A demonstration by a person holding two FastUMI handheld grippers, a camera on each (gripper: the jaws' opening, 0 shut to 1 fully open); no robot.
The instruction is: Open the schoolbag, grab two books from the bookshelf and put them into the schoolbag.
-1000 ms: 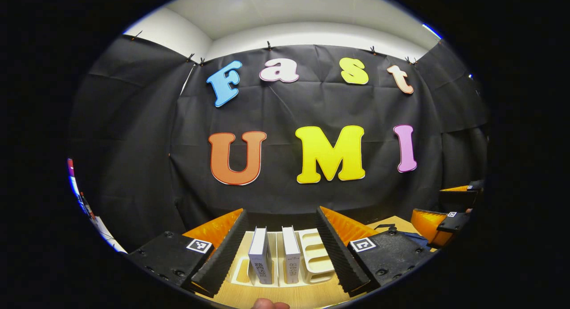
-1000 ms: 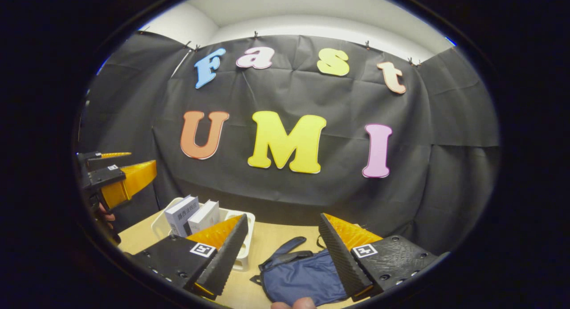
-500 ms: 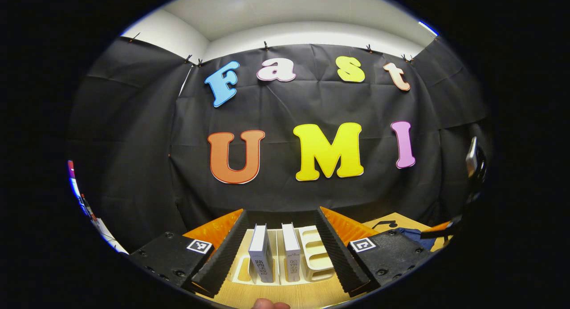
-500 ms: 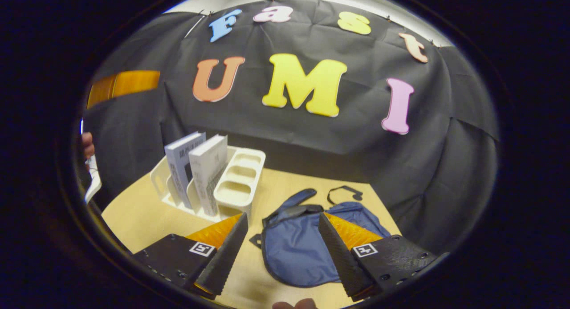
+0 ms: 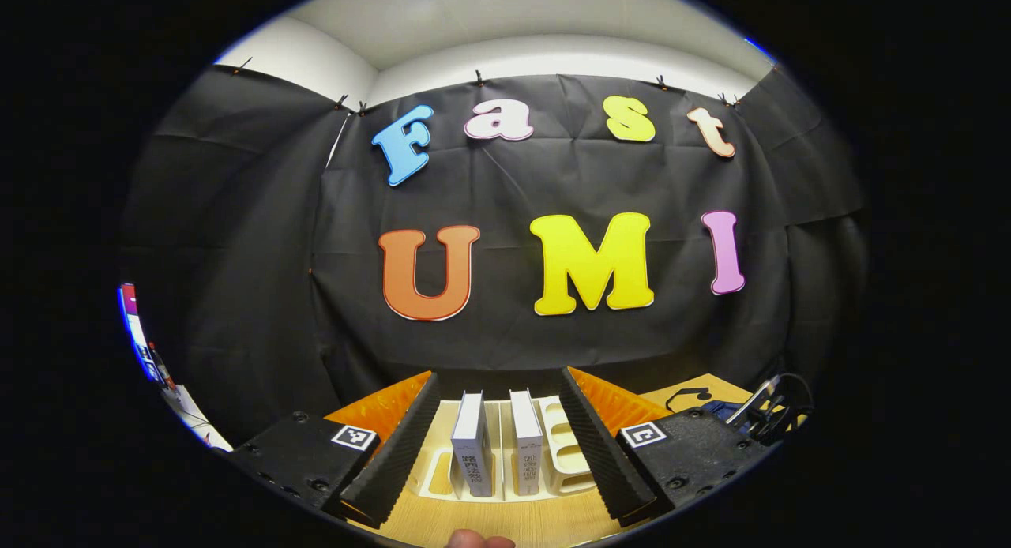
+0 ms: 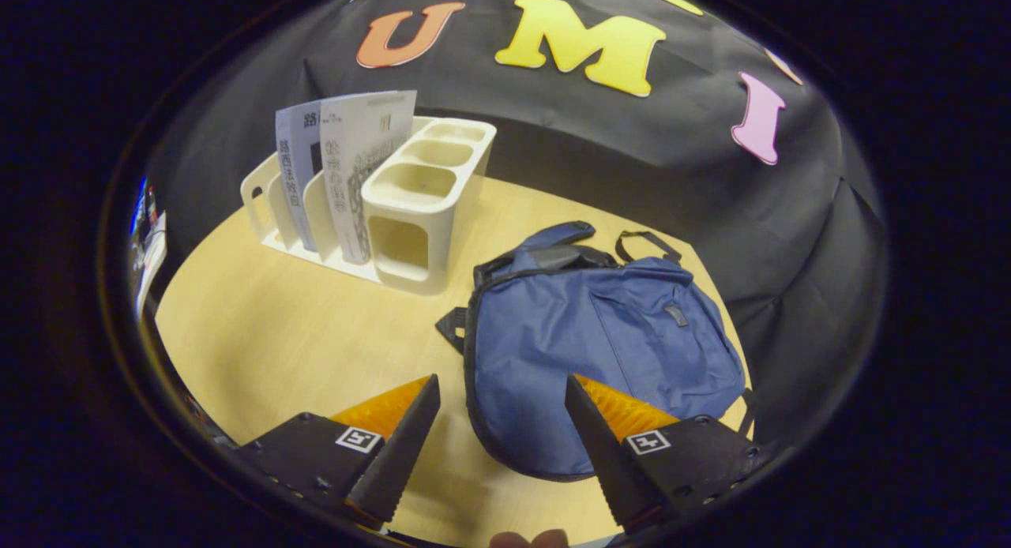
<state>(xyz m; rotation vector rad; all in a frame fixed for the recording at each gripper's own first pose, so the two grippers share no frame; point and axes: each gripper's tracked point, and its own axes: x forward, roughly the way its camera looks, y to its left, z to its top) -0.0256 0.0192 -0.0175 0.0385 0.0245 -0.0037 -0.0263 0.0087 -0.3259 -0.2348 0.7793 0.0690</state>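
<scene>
A blue schoolbag (image 6: pixel 600 343) lies flat on the wooden table (image 6: pixel 292 335), its flap closed and its straps toward the back. Left of it a cream bookshelf (image 6: pixel 411 208) holds two upright white books (image 6: pixel 347 161). My right gripper (image 6: pixel 497 402) hovers open above the bag's near edge with nothing between its fingers. In the left gripper view the bookshelf (image 5: pixel 553 453) stands straight ahead with the two books (image 5: pixel 497 453) spine-on. My left gripper (image 5: pixel 497 394) is open and frames them from a little way back. The bag's corner (image 5: pixel 723 410) peeks in at the far right.
The black cloth wall runs close behind the shelf and the bag. The table's rounded front edge curves around at the left in the right gripper view. A dark piece of the other gripper's gear (image 5: pixel 770 414) sits at the right edge of the left gripper view.
My right gripper has tilted down and risen, so the table, bag and shelf now lie below it. The left gripper has barely moved.
</scene>
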